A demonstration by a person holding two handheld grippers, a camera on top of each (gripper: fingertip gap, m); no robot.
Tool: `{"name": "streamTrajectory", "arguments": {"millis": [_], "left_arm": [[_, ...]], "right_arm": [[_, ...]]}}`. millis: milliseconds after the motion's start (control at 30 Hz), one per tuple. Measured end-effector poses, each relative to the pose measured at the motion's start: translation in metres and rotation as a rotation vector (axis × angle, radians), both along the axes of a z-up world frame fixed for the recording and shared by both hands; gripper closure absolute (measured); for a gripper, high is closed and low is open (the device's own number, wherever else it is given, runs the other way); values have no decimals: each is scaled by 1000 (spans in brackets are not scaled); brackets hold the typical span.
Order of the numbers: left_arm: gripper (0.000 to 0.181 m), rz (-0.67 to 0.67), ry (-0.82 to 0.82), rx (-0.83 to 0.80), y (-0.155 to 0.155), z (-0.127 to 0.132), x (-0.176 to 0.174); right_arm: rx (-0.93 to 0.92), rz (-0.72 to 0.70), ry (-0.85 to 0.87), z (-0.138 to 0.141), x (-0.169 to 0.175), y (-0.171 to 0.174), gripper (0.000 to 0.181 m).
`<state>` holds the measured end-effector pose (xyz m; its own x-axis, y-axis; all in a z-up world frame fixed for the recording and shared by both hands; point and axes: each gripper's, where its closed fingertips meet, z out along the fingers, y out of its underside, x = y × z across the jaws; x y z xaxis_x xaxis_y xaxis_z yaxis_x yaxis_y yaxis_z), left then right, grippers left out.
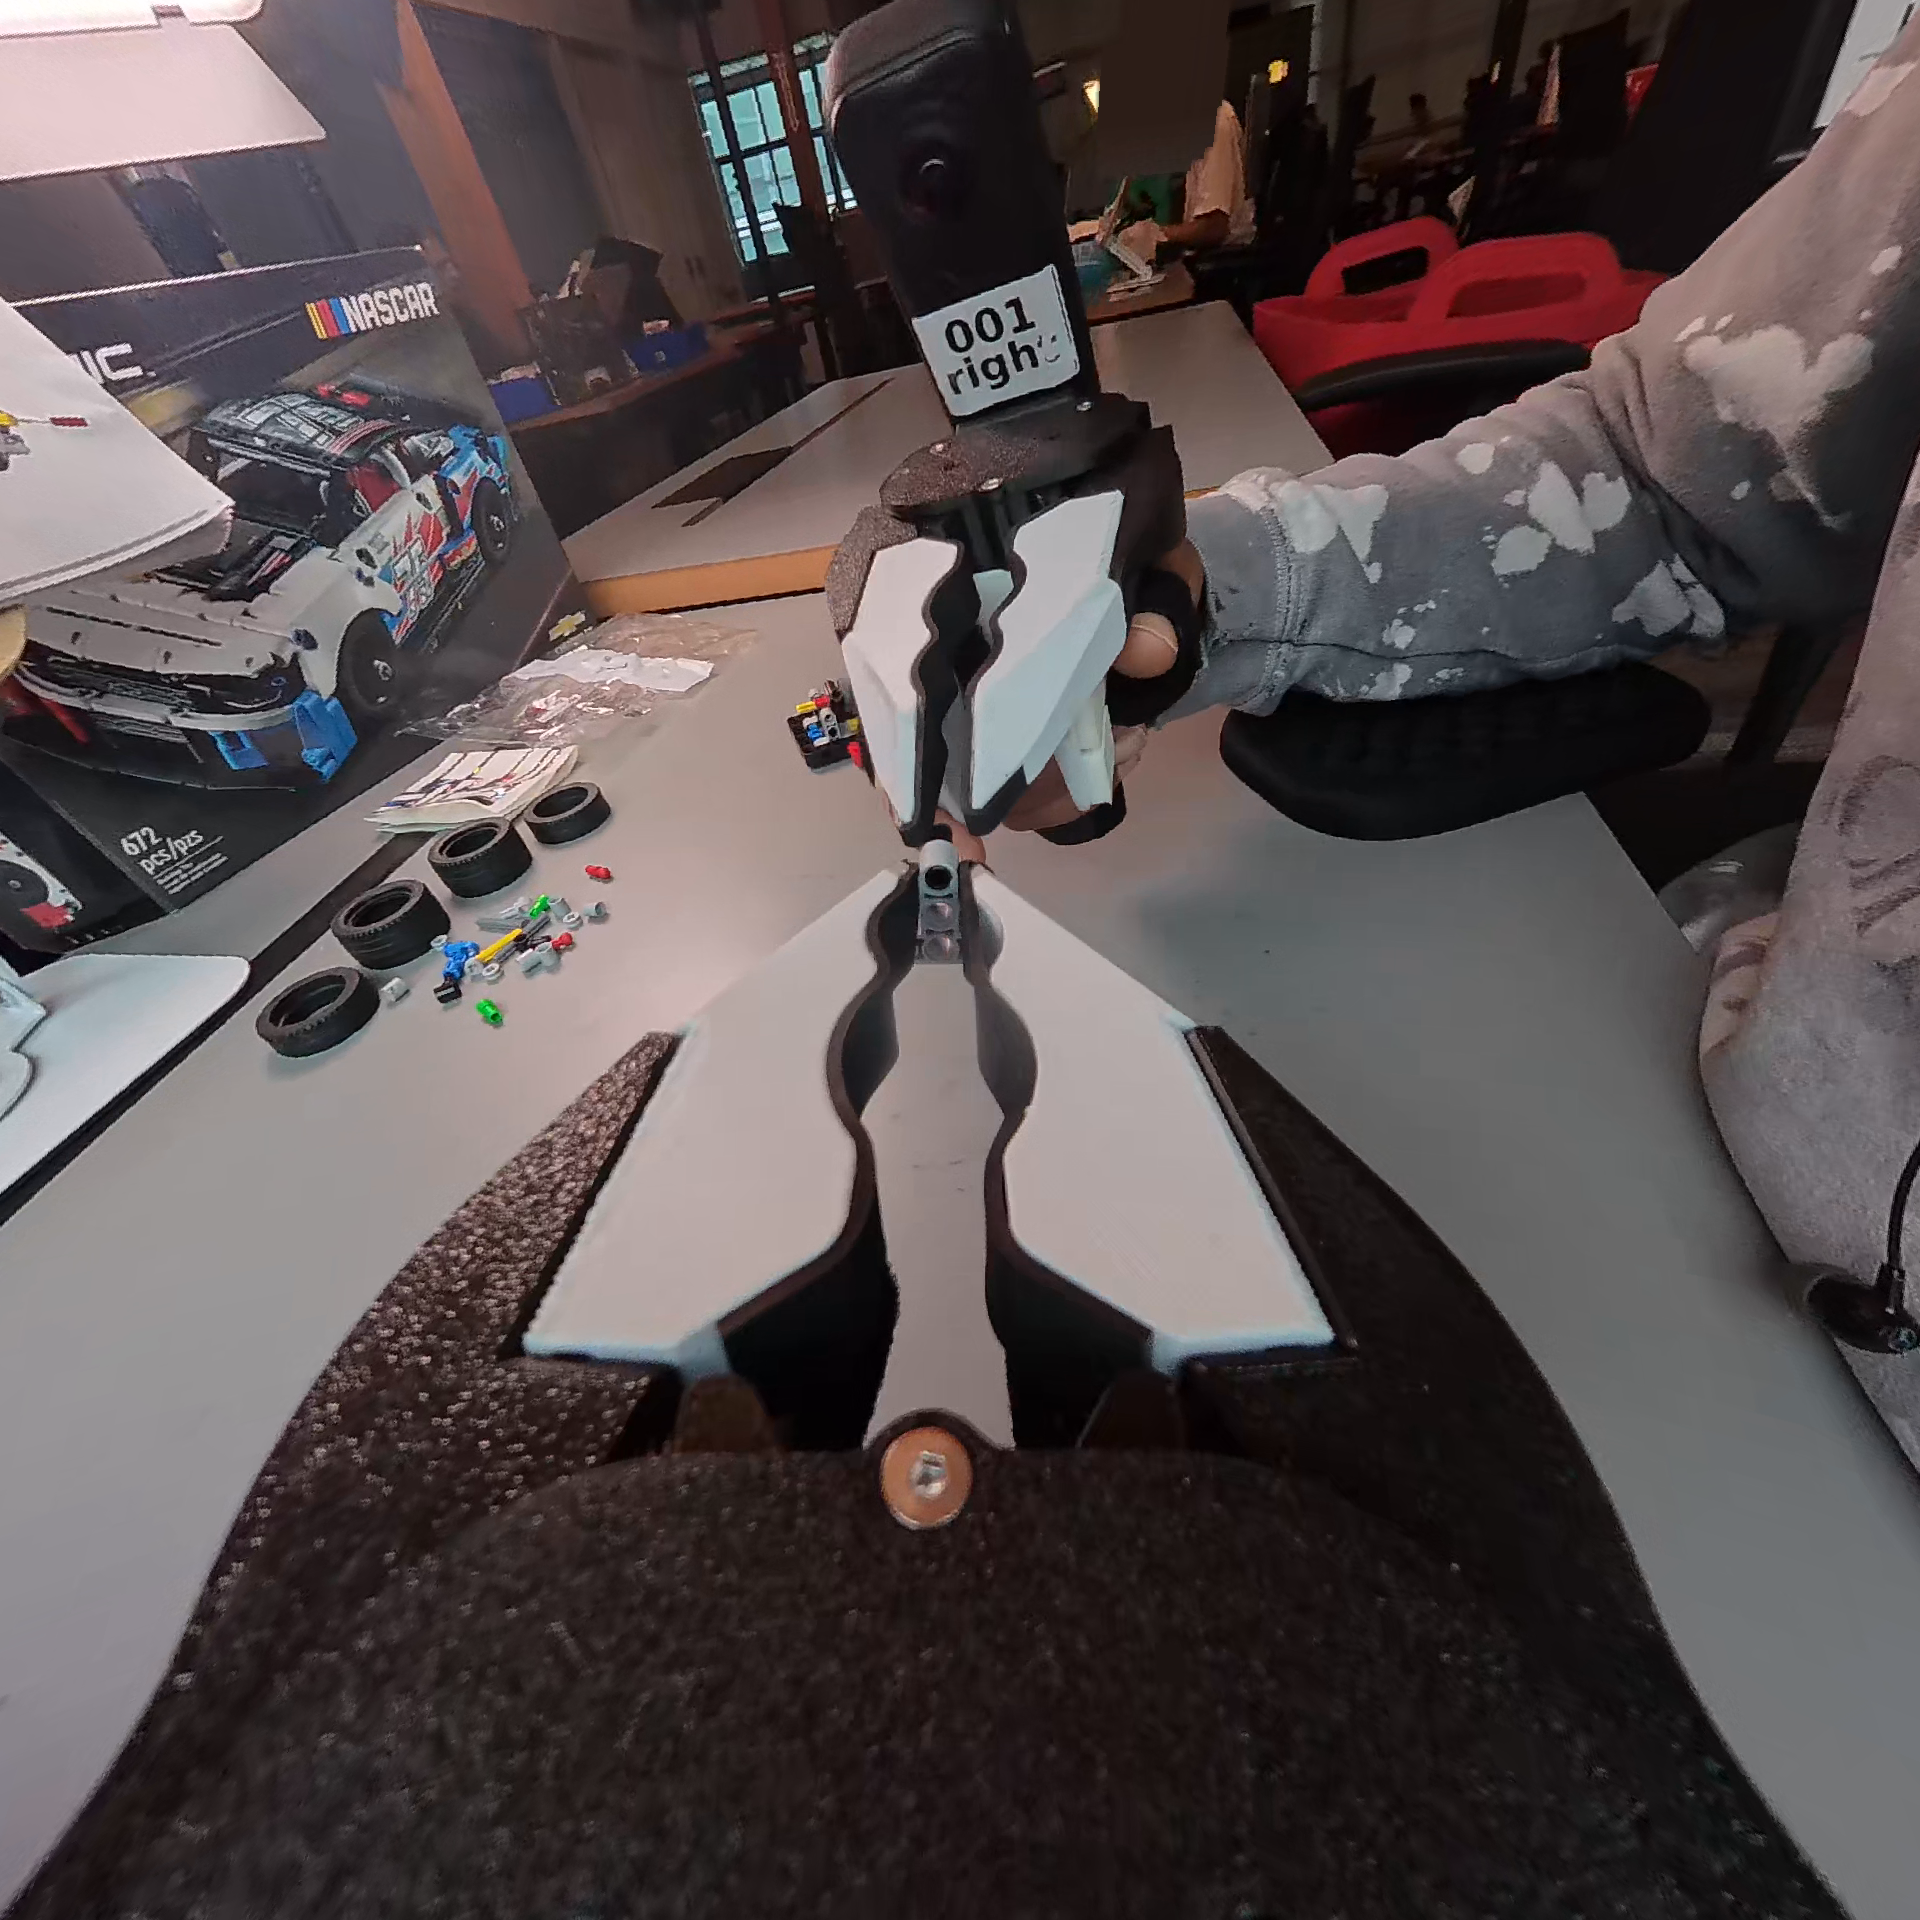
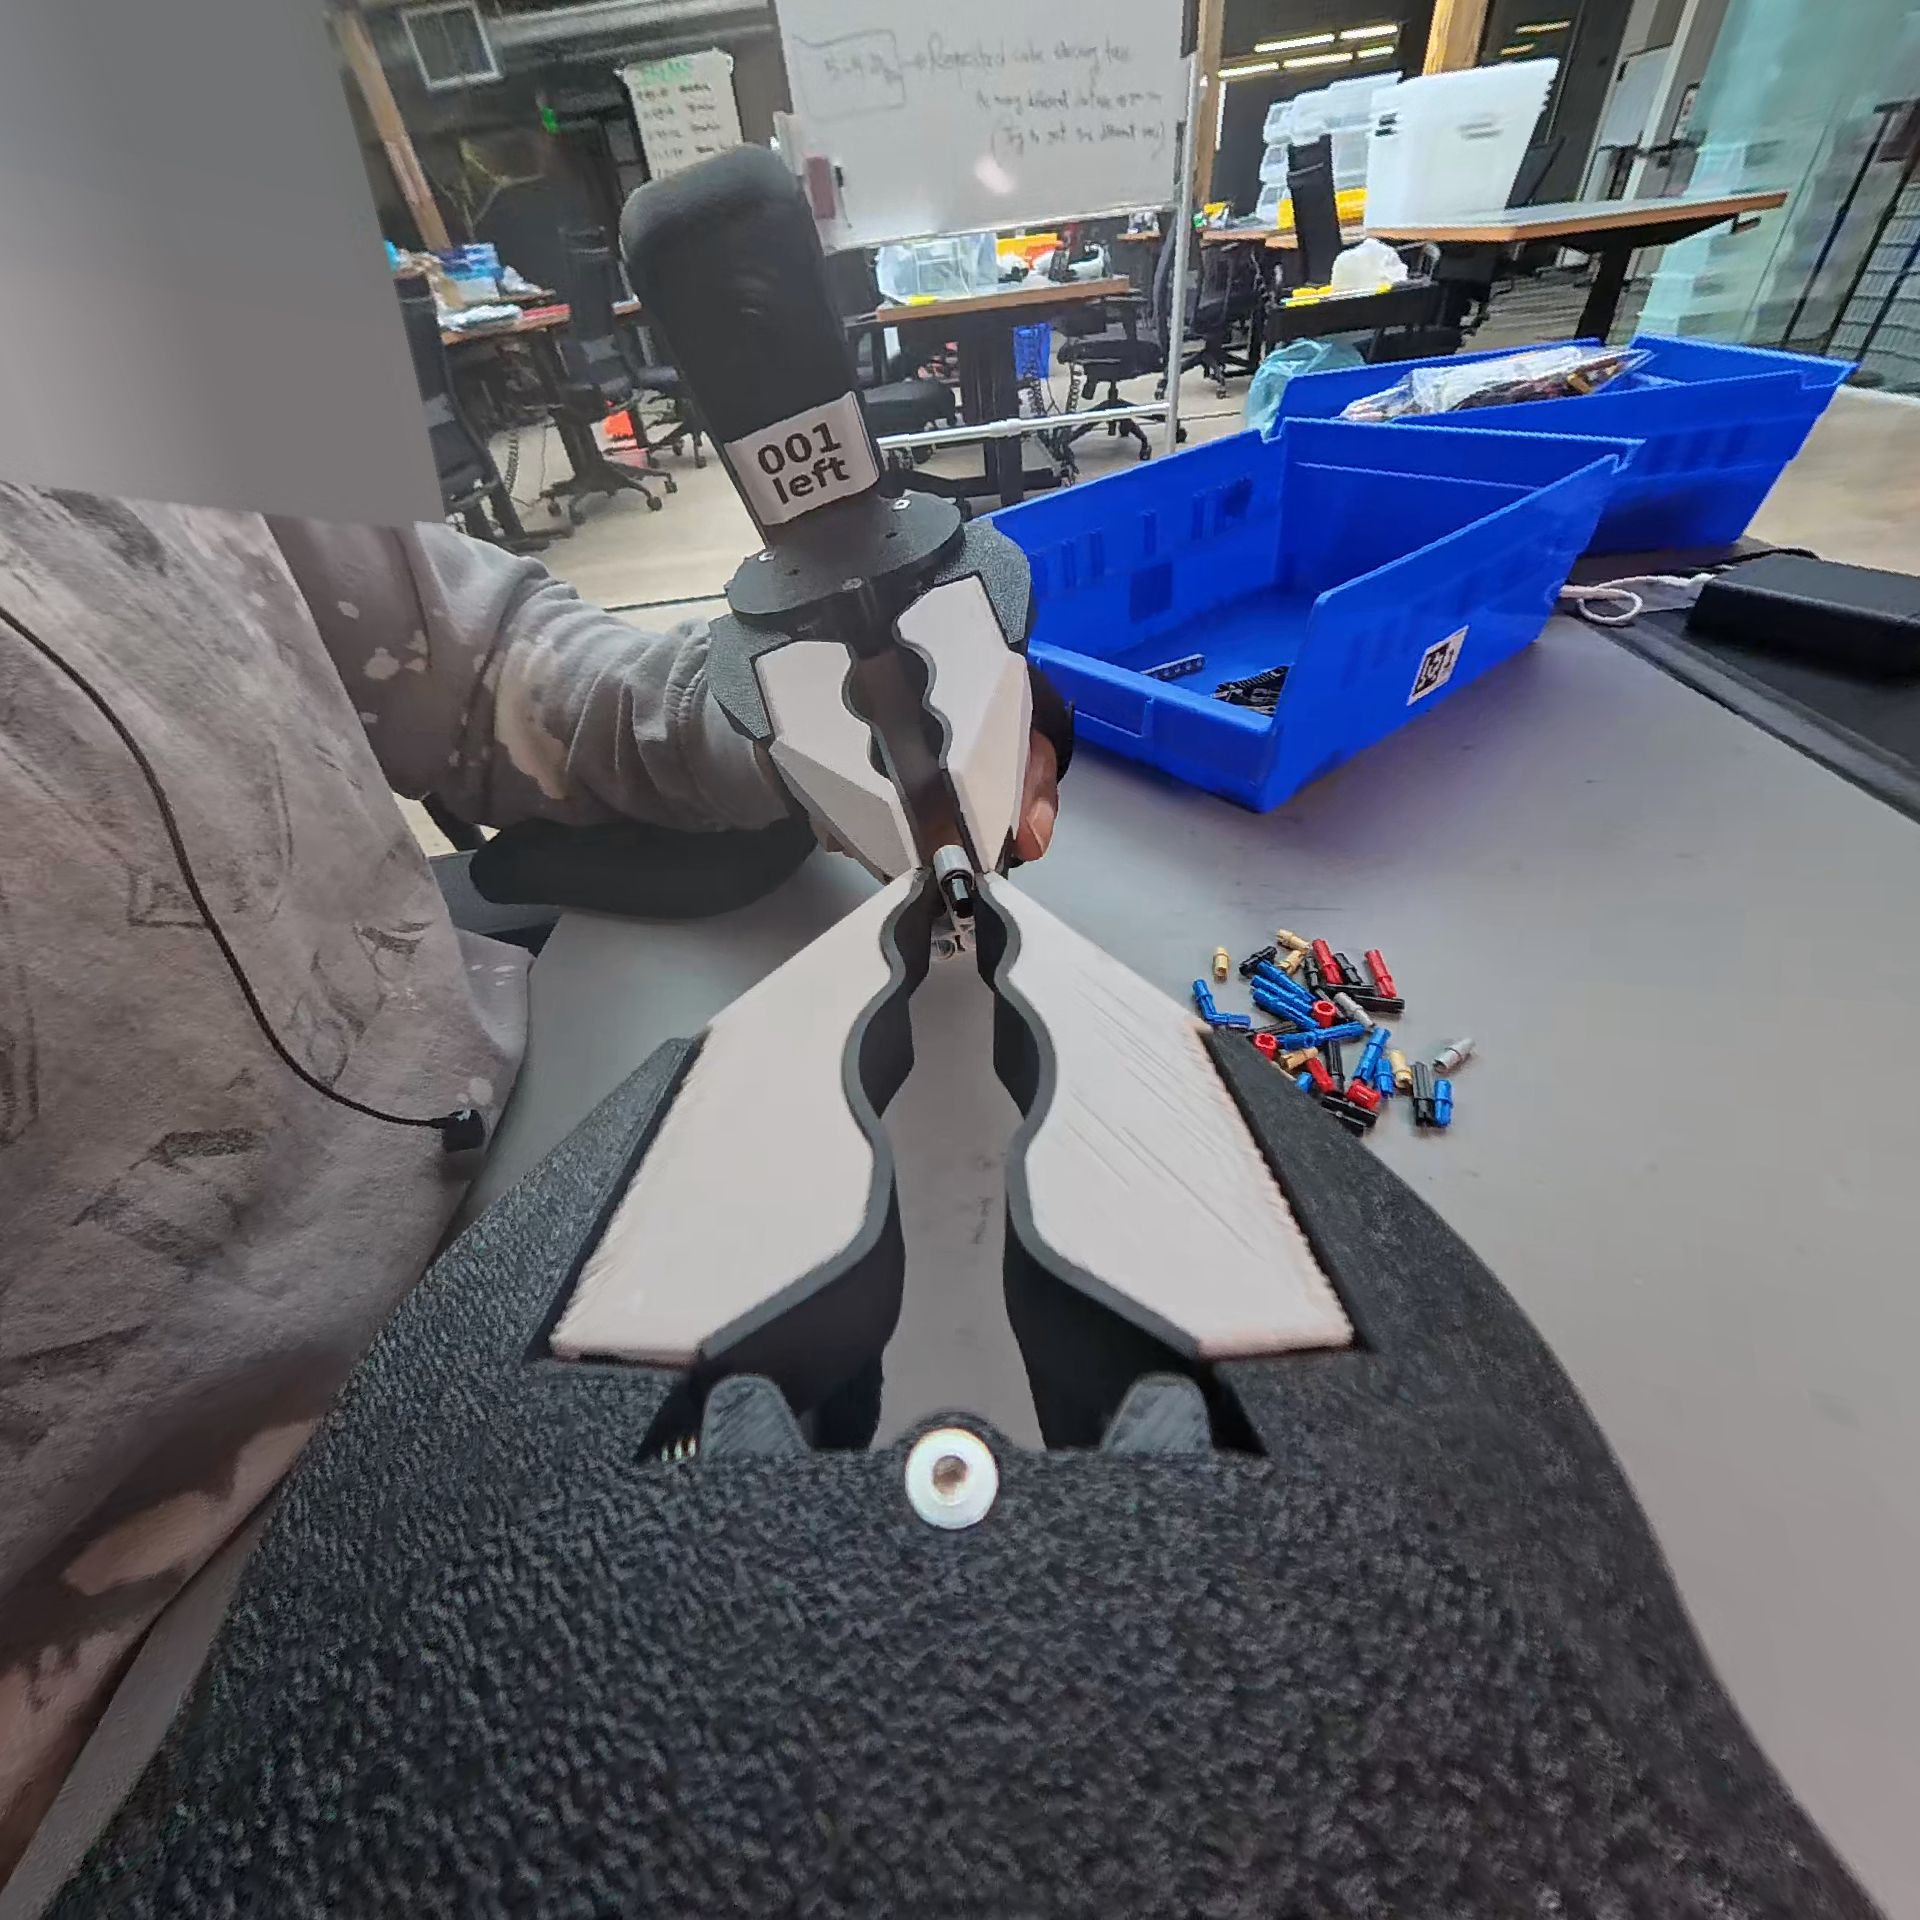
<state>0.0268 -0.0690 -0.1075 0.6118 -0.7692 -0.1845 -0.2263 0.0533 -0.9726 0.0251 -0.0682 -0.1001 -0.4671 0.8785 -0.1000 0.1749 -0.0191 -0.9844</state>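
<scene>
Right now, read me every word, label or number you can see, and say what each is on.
I won't repeat writing; these carry it:
White sticker, right tongs' handle.
White label, left tongs' handle.
Car-model box.
Whiteboard, handwritten.
Tag, blue bin.

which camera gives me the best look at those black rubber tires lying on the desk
The left wrist view. Four black tires lie in a loose row on the grey table, beside scattered small coloured parts and in front of the model car box. The right wrist view shows none of them.
</scene>
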Motion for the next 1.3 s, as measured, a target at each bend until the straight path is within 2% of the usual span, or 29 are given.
{"name": "streamTrajectory", "arguments": {"millis": [600, 767, 867, 933, 1000, 1167, 1233, 1300], "left_arm": [[174, -132, -56, -66, -16, 1, 9], [174, -123, -82, -82, -15, 14, 6], [175, -28, -242, -44, -11, 45, -41], [175, 9, -255, -40, -9, 49, -54], [175, 8, -230, -66, -4, 40, -46], [174, 26, -155, -144, 6, 7, -33], [174, 35, -155, -173, 10, 1, -31], [174, 38, -166, -177, 10, 0, -30]], "right_arm": [[34, 94, 31, -3, 5, -15, 177], [-19, 114, 74, 6, 9, -10, 178], [-61, 5, 107, 16, 28, 30, 178], [-7, -97, 72, 6, 28, 51, 178], [54, -242, 7, -8, 18, 81, 178], [352, -746, -306, -64, 3, 205, 177], [429, -829, -423, -81, -2, 238, 177], [475, -858, -482, -91, -11, 258, 177]]}}
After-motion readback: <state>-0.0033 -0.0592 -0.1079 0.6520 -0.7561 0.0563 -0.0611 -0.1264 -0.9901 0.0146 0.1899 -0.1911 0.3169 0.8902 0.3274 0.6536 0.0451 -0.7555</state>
